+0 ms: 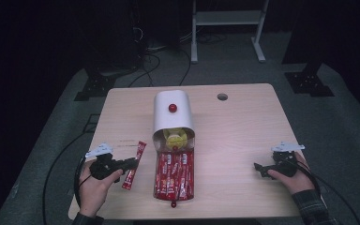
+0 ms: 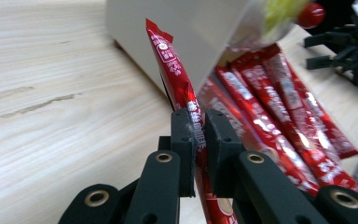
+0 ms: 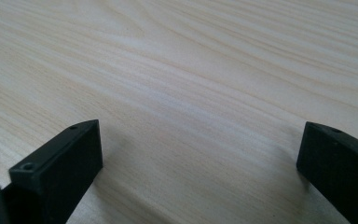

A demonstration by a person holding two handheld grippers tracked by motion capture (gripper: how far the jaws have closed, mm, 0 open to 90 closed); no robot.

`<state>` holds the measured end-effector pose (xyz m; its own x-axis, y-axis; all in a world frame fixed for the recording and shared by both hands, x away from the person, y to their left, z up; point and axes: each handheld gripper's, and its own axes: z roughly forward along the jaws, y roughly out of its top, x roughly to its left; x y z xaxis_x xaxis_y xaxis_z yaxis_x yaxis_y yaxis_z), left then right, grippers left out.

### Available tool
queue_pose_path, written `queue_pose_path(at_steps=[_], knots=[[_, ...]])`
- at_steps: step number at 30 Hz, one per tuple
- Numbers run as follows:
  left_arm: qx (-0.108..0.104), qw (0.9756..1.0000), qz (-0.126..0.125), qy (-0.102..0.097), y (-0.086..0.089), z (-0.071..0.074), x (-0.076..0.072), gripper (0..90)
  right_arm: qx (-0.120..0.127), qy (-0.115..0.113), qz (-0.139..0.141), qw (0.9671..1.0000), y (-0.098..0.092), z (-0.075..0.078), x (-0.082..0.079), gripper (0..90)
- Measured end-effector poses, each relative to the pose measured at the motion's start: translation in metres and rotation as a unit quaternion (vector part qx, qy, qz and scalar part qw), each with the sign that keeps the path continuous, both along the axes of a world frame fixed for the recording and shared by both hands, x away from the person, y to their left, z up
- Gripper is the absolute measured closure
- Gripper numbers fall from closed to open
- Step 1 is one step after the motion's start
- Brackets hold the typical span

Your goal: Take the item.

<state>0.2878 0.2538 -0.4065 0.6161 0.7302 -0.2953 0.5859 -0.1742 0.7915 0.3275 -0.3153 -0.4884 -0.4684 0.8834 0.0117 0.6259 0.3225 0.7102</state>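
A: Nearest first; left gripper (image 1: 132, 163) is clamped on one red packet (image 1: 135, 165), approx at its middle; in the left gripper view the pads (image 2: 185, 140) pinch it tight w/ the packet (image 2: 170, 70) standing up past them.

B: And the packet's off the pile?

A: Looks it; it's on the table (image 1: 243, 140) just left of the drawer (image 1: 174, 176), apart from the others, tilted, top end toward the box.

B: Right gripper?

A: Right gripper (image 1: 261, 168) sits low over bare wood at the right, well apart from everything; jaws wide open, nothing btwn them; right gripper view shows plain table (image 3: 191, 84) btwn the two pads.

B: Farther back?

A: Drawer is full of red packets, pulled out toward the person, small red knob (image 1: 173, 204) on its near end; behind it the white box (image 1: 172, 115) w/ a red knob on top, something yellow inside its mouth.

B: So which step?

A: My guess: taking packets out one by one; this one's mid-carry; next calls for setting it down clear of the drawer, letting go, then back for another w/o snagging the neighbours.
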Motion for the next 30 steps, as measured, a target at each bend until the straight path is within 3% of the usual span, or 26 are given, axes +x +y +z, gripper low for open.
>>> queue_pose_path(at_steps=[16,30], knots=[[0.021,0.9993,0.030,0.003,0.006,-0.012,0.021,82.8,0.000,0.000,0.000,1.0000,0.000,0.000,0.000,0.0],[0.060,0.9974,0.033,0.022,-0.004,-0.032,0.040,82.8,0.000,0.000,0.000,1.0000,0.000,0.000,0.000,0.0]])
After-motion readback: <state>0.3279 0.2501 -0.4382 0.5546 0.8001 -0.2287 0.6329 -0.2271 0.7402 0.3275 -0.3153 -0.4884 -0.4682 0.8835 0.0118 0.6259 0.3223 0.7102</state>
